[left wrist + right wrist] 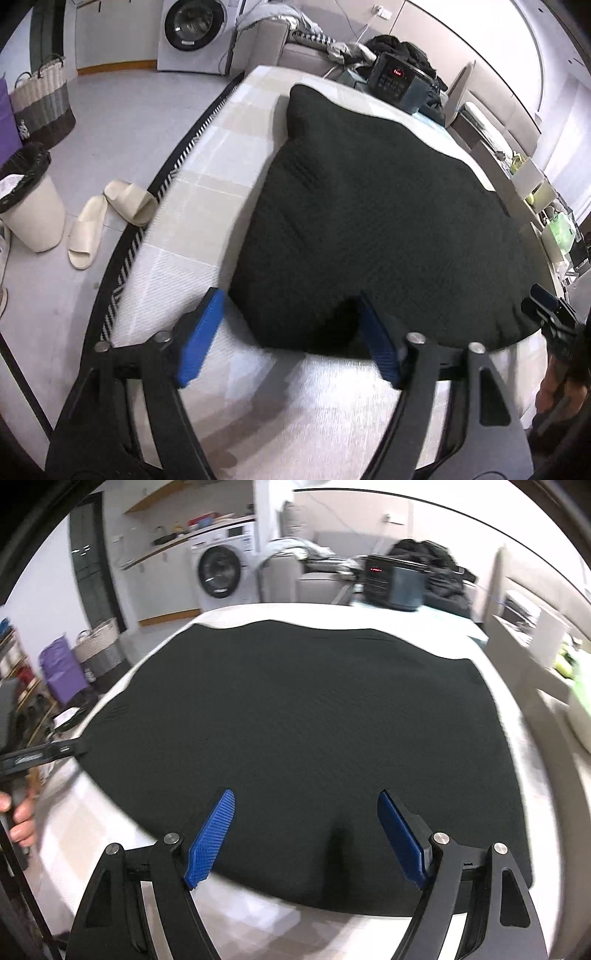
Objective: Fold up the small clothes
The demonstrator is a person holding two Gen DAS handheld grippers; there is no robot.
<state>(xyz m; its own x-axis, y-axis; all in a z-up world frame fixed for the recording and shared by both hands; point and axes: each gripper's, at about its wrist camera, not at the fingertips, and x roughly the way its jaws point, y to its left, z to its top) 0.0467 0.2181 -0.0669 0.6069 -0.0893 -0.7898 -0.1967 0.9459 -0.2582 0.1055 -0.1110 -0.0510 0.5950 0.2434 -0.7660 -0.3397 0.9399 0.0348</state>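
Note:
A black knitted garment (369,221) lies spread flat on a table covered with a pale checked cloth (221,147). My left gripper (290,295) hovers at the garment's near left corner. Its blue pads stand apart with the corner and a small pucker of cloth between them, and they do not pinch it. My right gripper (306,794) is open over the near edge of the garment (295,701), with both pads above the fabric. The right gripper's tip (546,306) shows at the right edge of the left wrist view. The left gripper (37,755) and a hand (18,819) show at the left edge of the right wrist view.
A black device with a red display (395,79) and a heap of dark clothes sit at the table's far end. On the floor to the left are slippers (110,218), a lined bin (29,206) and a woven basket (40,99). A washing machine (195,29) stands behind.

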